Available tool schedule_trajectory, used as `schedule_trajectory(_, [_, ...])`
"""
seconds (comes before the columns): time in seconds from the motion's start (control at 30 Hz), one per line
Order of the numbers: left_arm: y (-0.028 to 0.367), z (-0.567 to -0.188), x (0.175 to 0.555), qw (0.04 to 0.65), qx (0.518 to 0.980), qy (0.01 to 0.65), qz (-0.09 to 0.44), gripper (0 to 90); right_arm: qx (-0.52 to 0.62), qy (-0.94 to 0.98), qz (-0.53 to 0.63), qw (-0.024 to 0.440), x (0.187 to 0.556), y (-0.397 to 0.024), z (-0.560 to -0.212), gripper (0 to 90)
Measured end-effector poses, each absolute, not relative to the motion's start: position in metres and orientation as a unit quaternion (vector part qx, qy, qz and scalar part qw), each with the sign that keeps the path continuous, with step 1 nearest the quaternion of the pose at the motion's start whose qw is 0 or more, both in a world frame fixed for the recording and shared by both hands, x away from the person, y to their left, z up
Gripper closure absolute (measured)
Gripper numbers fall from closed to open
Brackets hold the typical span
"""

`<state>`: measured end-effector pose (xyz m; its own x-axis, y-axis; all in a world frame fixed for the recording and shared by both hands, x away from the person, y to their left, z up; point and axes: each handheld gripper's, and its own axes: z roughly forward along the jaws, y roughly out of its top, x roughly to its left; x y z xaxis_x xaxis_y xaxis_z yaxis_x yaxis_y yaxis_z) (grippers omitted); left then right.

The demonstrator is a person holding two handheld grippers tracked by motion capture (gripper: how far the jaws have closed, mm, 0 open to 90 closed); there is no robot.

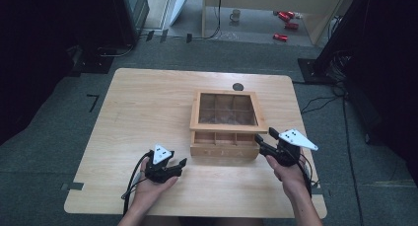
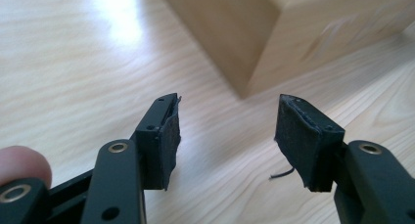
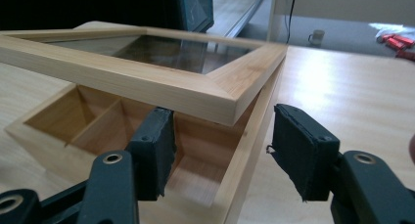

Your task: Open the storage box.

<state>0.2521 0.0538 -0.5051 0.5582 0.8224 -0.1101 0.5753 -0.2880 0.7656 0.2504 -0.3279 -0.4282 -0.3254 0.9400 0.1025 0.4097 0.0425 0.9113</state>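
On the bench (image 1: 148, 102), right tongs (image 3: 222, 150) gape astride the box's (image 1: 224, 149) corner wall under its raised lid (image 1: 227, 110), seemingly mid-opening; left tongs (image 2: 227, 136) wait released. Next: lift higher.

Light wood tabletop (image 1: 148, 112) on grey floor. Wooden box (image 1: 226, 137) right of centre, its glass-paned lid (image 1: 228, 110) shifted back, exposing a front row of compartments. Left gripper (image 1: 178, 166) near the front edge, held in the left hand (image 1: 153, 184), fingers apart, pointing right toward the box, clear of it. Right gripper (image 1: 265, 139) at the box's front right corner, fingers spread beside the lid corner. Mug (image 1: 235, 15) and red cans (image 1: 286, 23) on the floor beyond.
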Motion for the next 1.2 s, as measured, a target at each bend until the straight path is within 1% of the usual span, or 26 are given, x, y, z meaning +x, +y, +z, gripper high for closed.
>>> schedule_trajectory(0.2, [0.077,-0.514,0.246,0.391,0.778,0.465,0.157,41.4,0.502,0.665,0.468,0.295,0.266,-0.327,-0.403,41.5])
schedule_trajectory(0.23, [0.08,-0.513,0.245,0.386,0.78,0.464,0.165,40.8,0.5,0.666,0.466,0.298,0.269,-0.327,-0.4,41.4])
schedule_trajectory(0.27, [0.08,-0.513,0.245,0.386,0.78,0.464,0.165,40.4,0.5,0.666,0.466,0.298,0.269,-0.327,-0.4,41.4])
schedule_trajectory(0.3, [0.086,-0.514,0.243,0.378,0.781,0.466,0.176,40.0,0.499,0.668,0.464,0.299,0.275,-0.325,-0.394,41.5])
schedule_trajectory(0.43, [0.095,-0.514,0.242,0.368,0.779,0.476,0.178,38.7,0.499,0.669,0.46,0.303,0.286,-0.321,-0.385,41.6])
schedule_trajectory(0.53, [0.099,-0.515,0.24,0.375,0.775,0.479,0.173,38.5,0.501,0.664,0.464,0.304,0.294,-0.32,-0.38,41.5])
schedule_trajectory(0.77, [0.097,-0.516,0.238,0.378,0.78,0.47,0.168,39.1,0.5,0.652,0.482,0.304,0.315,-0.327,-0.371,40.0])
schedule_trajectory(0.93, [0.098,-0.516,0.237,0.379,0.782,0.468,0.162,38.9,0.499,0.652,0.484,0.303,0.33,-0.33,-0.372,39.7])
schedule_trajectory(0.97, [0.098,-0.517,0.238,0.381,0.781,0.468,0.16,38.9,0.495,0.651,0.485,0.309,0.336,-0.331,-0.372,39.4])
schedule_trajectory(1.2, [0.098,-0.517,0.239,0.387,0.779,0.47,0.151,38.8,0.477,0.651,0.502,0.313,0.351,-0.333,-0.374,39.7])
